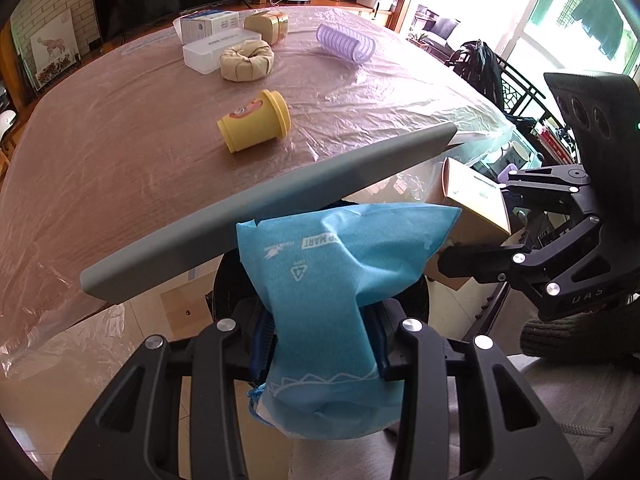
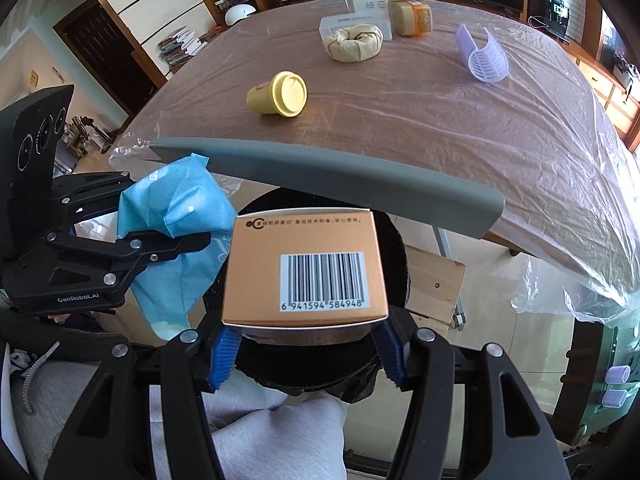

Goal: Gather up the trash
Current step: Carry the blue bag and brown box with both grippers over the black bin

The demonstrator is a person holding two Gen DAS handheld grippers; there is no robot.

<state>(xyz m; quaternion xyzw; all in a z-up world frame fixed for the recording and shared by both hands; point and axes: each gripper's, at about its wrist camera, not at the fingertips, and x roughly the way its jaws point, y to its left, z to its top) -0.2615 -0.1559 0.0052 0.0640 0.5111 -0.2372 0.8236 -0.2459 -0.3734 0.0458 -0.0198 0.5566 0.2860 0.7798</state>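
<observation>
So both grippers are loaded and hang side by side just off the near edge of the table (image 2: 520, 128), over a round black bin (image 2: 394, 248) on the floor.

The left gripper (image 1: 326, 344) is clamped tight on a crumpled blue wrapper (image 1: 340, 264); the pads pinch its narrow middle, with the wide top flaring toward the table edge and the tail hanging back toward the wrist. A recycling mark and white print show on it.

The right gripper (image 2: 306, 354) grips an orange cardboard box (image 2: 304, 264) by its two sides, barcode face toward the camera, blue pads (image 2: 224, 356) pressed on either side at its near end. Box and wrapper are just beside each other; touching or not, can't tell.

A grey edge guard strip (image 2: 328, 176) runs along the table's near edge, between the held trash and the tabletop. The table is covered in clear plastic film.

On the table, a yellow lidded cup (image 2: 278, 94) lies on its side, nearest the near edge. Toward the far edge are a tan paper-wrapped ring (image 2: 354, 42), white boxes (image 2: 366, 6), a tan container (image 2: 410, 18) and, off to one side, a curved lilac plastic rack (image 2: 482, 56).

A grey-clad leg (image 2: 276, 436) of the person shows below the right gripper.
</observation>
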